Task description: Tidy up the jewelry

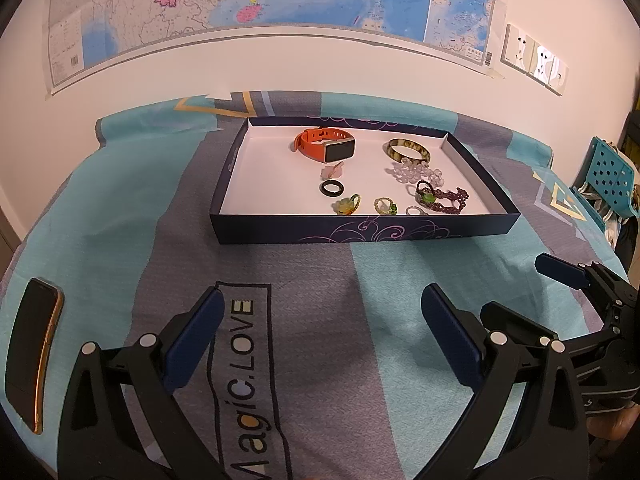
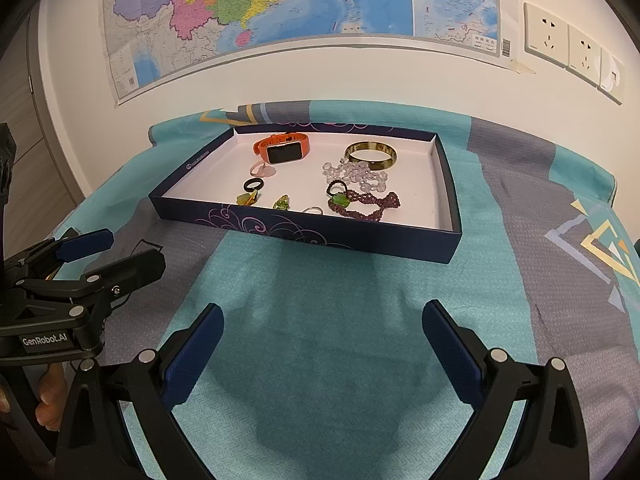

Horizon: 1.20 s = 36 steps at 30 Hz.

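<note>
Both tools hang short of the box [image 1: 360,236], with nothing gripped. The left tool [image 1: 322,334] has its jaws spread wide over the printed cloth [image 1: 312,272] on the bench, and the right tool [image 2: 322,346] is just as wide and bare.

All the jewelry sits straight ahead of them, inside the shallow dark box with the white floor. The box lies with its long axis across the tools' line of reach, its near wall facing them. The pieces crowd the right half; the left half shows only white.

The orange watch [image 1: 326,145] and the bangle [image 1: 408,150] lie toward the far wall. Nearer are the clear beads [image 1: 412,170], the black ring [image 1: 332,188], the small green-stoned rings [image 1: 347,205] and the dark red beaded bracelet [image 1: 442,199].

I would say the right tool is better placed for the bracelet and bangle, the left for the black ring and watch. The near wall must be cleared from above, and the small rings lie close together, so a wide jaw could catch two.

A phone [image 1: 34,352] lies well off to the left, out of the way.
</note>
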{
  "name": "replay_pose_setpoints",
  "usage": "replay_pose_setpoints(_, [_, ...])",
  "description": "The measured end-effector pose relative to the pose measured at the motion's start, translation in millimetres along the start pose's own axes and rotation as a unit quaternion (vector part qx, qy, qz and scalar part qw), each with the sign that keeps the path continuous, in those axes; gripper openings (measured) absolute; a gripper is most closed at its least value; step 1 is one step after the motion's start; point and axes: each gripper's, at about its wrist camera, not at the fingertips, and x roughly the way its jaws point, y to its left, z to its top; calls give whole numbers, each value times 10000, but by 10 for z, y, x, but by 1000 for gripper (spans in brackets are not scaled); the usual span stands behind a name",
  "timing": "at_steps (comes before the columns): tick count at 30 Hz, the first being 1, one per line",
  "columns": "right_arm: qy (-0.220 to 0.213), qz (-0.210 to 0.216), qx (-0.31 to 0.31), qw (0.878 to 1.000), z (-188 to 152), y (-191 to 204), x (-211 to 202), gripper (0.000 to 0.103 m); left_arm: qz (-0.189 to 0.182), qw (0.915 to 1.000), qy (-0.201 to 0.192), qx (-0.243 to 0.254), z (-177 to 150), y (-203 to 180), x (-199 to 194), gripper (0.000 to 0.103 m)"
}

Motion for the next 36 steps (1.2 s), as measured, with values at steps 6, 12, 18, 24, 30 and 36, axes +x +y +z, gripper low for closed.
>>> replay_pose_setpoints(6, [-7,4,3,10000,0,-3,-4,96,4,10000,-1,-4,5,7,-11,97])
replay_pose_setpoints(12, [-14,8,23,10000,2,-11,-3,96,16,10000,-6,4,6,12,-17,97])
replay_pose_setpoints(18, [-33,11,30,10000,6,-17,-6,96,36,10000,0,18,6,19,-30,97])
replay_pose_setpoints(24, [-44,20,22,10000,12,-18,-7,96,47,10000,-5,30,7,12,-33,97])
replay_pose_setpoints(30, [-53,27,20,10000,19,-15,-9,96,62,10000,-16,64,17,3,-35,97])
replay_pose_setpoints(36, [-49,26,18,10000,19,-13,-12,96,65,10000,-16,63,14,1,-32,97])
